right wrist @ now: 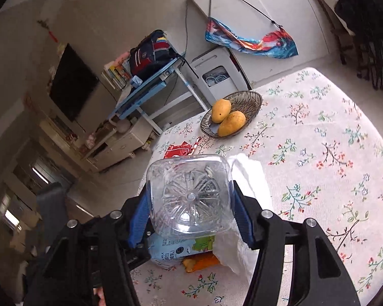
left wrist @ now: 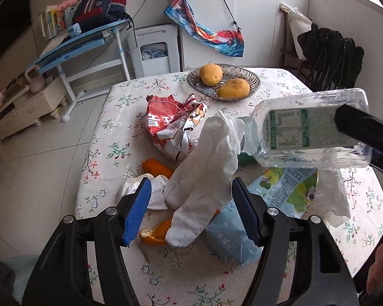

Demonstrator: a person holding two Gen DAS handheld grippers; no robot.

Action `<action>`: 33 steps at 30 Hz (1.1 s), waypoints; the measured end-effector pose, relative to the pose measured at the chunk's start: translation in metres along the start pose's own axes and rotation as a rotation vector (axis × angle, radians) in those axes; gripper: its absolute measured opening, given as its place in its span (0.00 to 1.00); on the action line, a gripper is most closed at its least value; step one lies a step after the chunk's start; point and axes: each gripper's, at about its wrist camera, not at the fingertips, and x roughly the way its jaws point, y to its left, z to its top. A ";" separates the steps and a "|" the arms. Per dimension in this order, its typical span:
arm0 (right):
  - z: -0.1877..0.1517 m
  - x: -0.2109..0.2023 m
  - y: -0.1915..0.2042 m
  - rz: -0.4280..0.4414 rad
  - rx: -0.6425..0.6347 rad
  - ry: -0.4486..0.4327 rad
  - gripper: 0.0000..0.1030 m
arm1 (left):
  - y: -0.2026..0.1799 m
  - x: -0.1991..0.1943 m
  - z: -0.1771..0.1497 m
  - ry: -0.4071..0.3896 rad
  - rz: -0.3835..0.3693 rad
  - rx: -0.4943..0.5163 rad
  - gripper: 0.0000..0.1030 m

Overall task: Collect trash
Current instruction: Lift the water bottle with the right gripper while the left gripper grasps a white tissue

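Observation:
A pile of trash lies on the floral-cloth table [left wrist: 109, 137]. My left gripper [left wrist: 191, 204] hangs over it with its blue pads apart. A tall white crumpled tissue [left wrist: 204, 173] stands between them, and neither pad presses on it. Around it lie a red snack bag [left wrist: 173, 127], orange peel [left wrist: 155, 232], a pale blue packet [left wrist: 229, 239] and a green printed wrapper [left wrist: 288, 188]. My right gripper [right wrist: 191, 191] is shut on a clear plastic bottle [right wrist: 189, 196], held sideways above the pile. In the left wrist view the bottle [left wrist: 306, 132] hovers at the right.
A glass bowl [left wrist: 252, 76] with two mangoes [left wrist: 233, 89] stands at the table's far side. A second tissue [left wrist: 332, 196] lies right of the wrapper. A chair draped with dark clothes [left wrist: 329, 51] stands at the far right corner. A hand [left wrist: 380, 255] shows at the right edge.

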 end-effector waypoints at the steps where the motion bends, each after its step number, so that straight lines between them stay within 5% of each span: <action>1: 0.002 -0.001 -0.007 0.020 0.043 -0.003 0.56 | 0.000 0.005 0.002 0.006 -0.005 -0.001 0.44; 4: 0.005 -0.005 -0.019 0.066 0.133 -0.016 0.56 | 0.006 0.011 0.005 0.024 -0.057 -0.033 0.13; 7: 0.007 -0.013 -0.023 0.100 0.183 -0.034 0.56 | 0.014 0.000 0.006 -0.019 -0.079 -0.062 0.07; 16: 0.011 -0.046 -0.008 0.168 0.187 -0.062 0.56 | 0.054 -0.068 -0.009 -0.191 -0.140 -0.199 0.07; 28: -0.022 -0.103 0.008 0.166 0.123 -0.030 0.56 | 0.065 -0.098 -0.036 -0.189 -0.146 -0.208 0.07; 30: -0.029 -0.110 0.007 0.159 0.122 -0.019 0.56 | 0.061 -0.085 -0.029 -0.143 -0.169 -0.182 0.21; 32: -0.037 -0.115 0.004 0.153 0.125 -0.005 0.56 | 0.055 -0.066 -0.021 -0.094 -0.147 -0.146 0.57; 33: -0.041 -0.116 0.001 0.152 0.132 0.005 0.56 | 0.051 -0.056 -0.018 -0.079 -0.126 -0.125 0.59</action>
